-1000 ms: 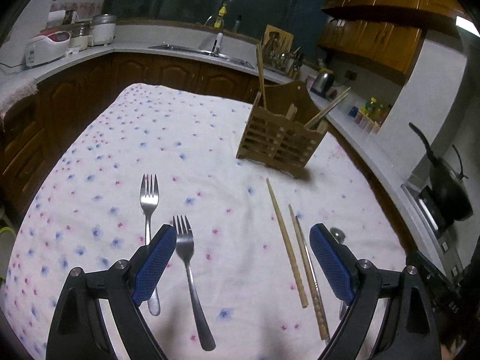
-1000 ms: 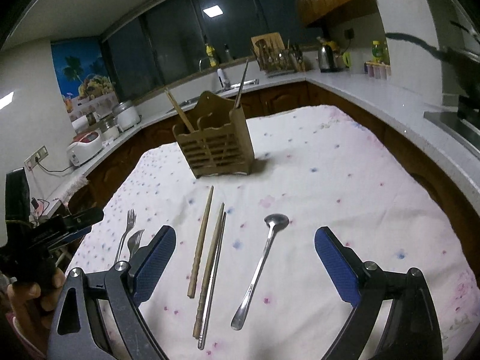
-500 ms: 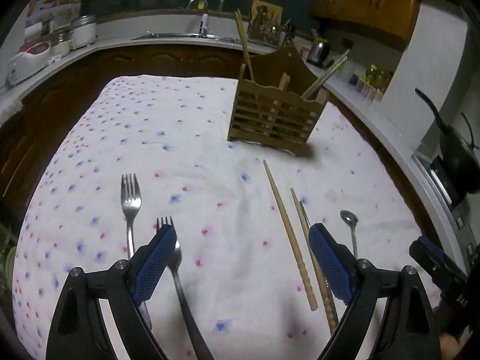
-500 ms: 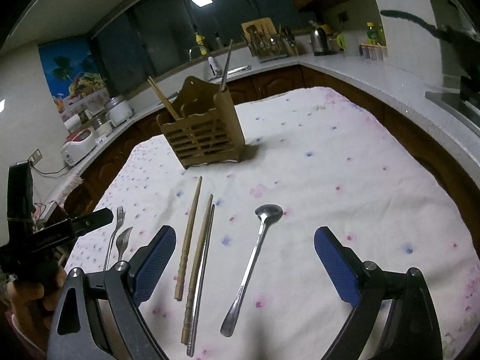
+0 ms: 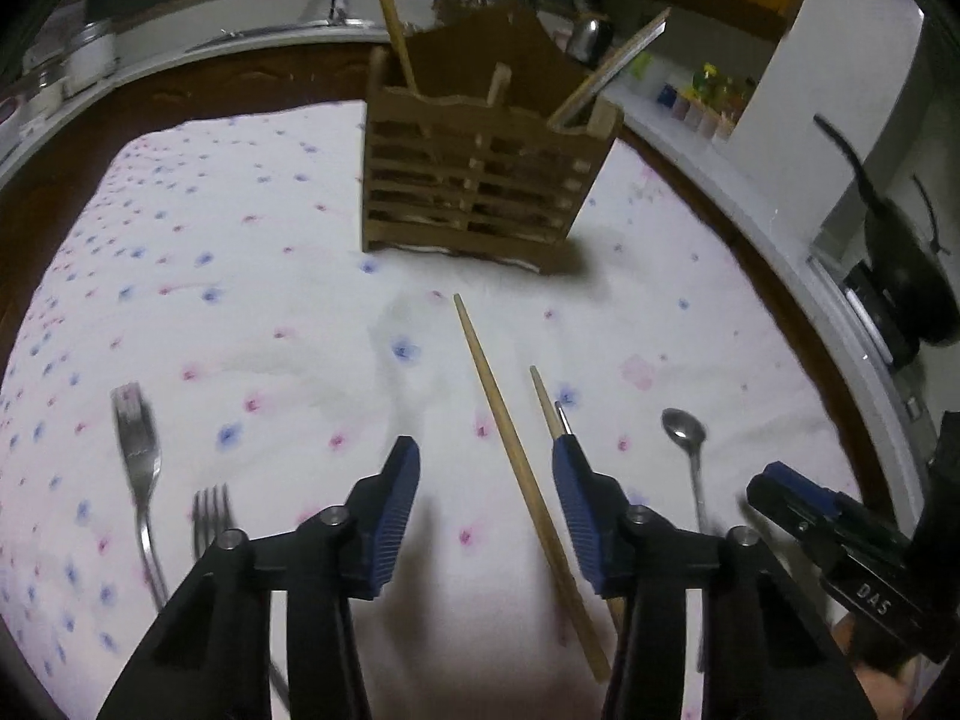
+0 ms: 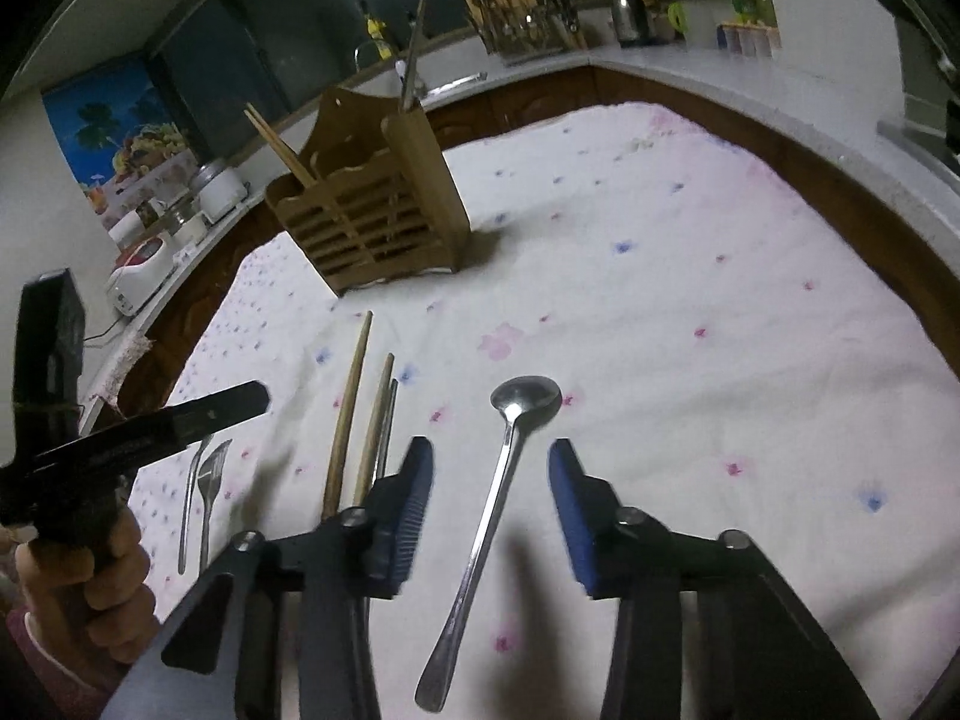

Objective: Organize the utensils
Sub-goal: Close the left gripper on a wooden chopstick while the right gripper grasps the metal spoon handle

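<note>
Both grippers are closing at once on separate utensils lying on the floral-clothed surface (image 5: 252,276). The left gripper (image 5: 483,516) has the longer wooden chopstick (image 5: 510,450) between its jaws, nearer the right pad; the pads do not yet press it, so nothing is held. A second wooden chopstick (image 5: 543,402) and a metal chopstick (image 5: 563,417) lie just beside it at about 2 o'clock, touching or nearly touching the right pad. In my judgement the main risk here is catching these neighbours; the closing should be centred on the single stick. The right gripper (image 6: 491,501) straddles the spoon (image 6: 504,468), handle running toward 6 o'clock, bowl at 12 o'clock; jaws part-way in, not yet in contact. The grip appears placed on the upper handle, which should keep it from tipping much on lifting. Two forks (image 5: 141,456) lie untouched at 9 o'clock of the left gripper. The wooden caddy (image 5: 474,180) stands upright at 12 o'clock, already holding some sticks. Recommend a full close before any lift, then a vertical entry into the matching compartment.
</note>
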A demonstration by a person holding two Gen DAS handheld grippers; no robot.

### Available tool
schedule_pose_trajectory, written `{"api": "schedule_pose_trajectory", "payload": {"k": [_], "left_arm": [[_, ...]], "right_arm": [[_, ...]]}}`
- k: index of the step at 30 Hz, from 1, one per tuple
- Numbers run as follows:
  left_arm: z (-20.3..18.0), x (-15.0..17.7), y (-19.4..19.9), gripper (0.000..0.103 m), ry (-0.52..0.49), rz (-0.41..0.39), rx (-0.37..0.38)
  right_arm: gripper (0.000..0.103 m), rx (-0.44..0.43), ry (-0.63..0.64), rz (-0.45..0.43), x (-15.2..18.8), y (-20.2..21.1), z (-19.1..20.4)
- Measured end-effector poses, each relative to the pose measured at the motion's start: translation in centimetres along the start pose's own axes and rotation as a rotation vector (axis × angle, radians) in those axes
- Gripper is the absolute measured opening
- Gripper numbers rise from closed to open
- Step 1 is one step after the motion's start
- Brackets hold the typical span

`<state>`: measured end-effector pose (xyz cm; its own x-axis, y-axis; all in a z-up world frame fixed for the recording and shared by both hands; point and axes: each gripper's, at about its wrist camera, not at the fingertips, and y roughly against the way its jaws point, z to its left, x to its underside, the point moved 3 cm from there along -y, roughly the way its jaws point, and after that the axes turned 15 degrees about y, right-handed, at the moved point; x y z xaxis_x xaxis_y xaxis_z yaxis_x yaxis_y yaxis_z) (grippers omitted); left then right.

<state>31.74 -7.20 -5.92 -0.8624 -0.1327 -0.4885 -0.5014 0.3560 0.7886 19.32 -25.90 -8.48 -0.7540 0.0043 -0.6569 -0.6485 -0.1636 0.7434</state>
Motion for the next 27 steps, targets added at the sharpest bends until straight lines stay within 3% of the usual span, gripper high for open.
{"api": "schedule_pose_trajectory", "payload": {"k": [9,14,16,23,25,27], "left_arm": [[-1.2,-2.3,-5.9,0.039,-0.035,0.081,-0.047],[-1.5,-3.4,-8.4,0.024,-0.055,0.104,-0.070],[-1.7,-3.8,-9.2,0.024,-0.065,0.110,-0.071],[-3.1,-3.6,-10.4,0.021,-0.180,0.134,-0.111],[-3.6,-3.0,-10.4,0.019,-0.238,0.136,-0.128],[-4.0,-2.5,-10.5,0.015,-0.282,0.138,-0.138]], "right_arm": [[0.035,-0.013,-0.001,0.081,-0.4,-3.2,-0.2],[0.031,-0.009,-0.003,0.105,-0.4,-4.4,-0.3],[0.029,-0.007,0.000,0.114,-0.4,-4.7,-0.3],[0.025,0.007,0.028,0.128,-0.8,-5.4,-0.2],[0.020,0.010,0.031,0.127,-0.7,-5.4,-0.3],[0.008,0.025,0.034,0.130,-0.7,-5.5,-0.4]]}}
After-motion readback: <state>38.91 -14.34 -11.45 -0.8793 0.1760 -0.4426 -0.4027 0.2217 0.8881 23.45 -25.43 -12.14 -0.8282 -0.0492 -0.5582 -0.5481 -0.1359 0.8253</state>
